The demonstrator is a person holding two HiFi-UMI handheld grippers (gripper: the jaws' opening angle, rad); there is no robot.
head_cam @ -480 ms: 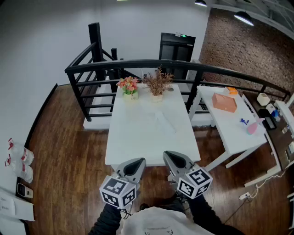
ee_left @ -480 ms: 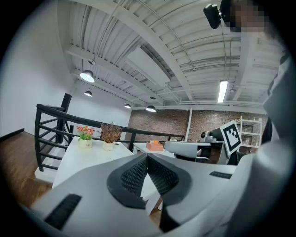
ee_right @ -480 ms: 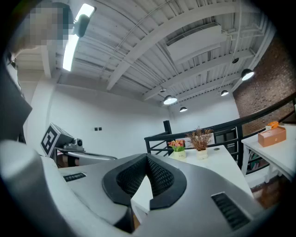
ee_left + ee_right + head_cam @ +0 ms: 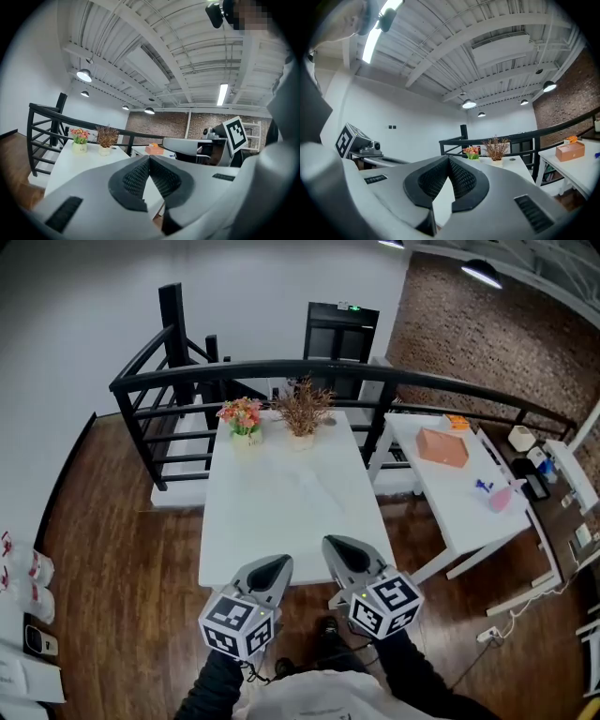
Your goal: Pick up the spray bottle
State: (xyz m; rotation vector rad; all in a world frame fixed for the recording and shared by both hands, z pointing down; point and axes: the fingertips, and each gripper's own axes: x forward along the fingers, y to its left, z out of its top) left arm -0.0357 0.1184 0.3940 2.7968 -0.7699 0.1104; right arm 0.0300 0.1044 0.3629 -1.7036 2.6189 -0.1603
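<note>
A pink bottle-like thing (image 4: 500, 495), lying next to a small blue item (image 4: 484, 486), is on the white side table (image 4: 450, 507) at the right; it is too small to tell more. Both grippers hang over the near edge of the big white table (image 4: 281, 512), far from that bottle. My left gripper (image 4: 275, 567) has its jaws shut with nothing in them, and the left gripper view shows the tips (image 4: 149, 157) meeting. My right gripper (image 4: 335, 547) is likewise shut and empty, its tips (image 4: 449, 159) together.
A flower pot (image 4: 242, 418) and a dried plant (image 4: 302, 409) stand at the big table's far end. An orange box (image 4: 442, 448) sits on the side table. A black railing (image 4: 281, 371) runs behind both tables. Bottles (image 4: 23, 573) lie at the far left.
The head view has shifted, so tables and railing sit a little further left and up. Both grippers keep the same shut pose near the table's front edge.
</note>
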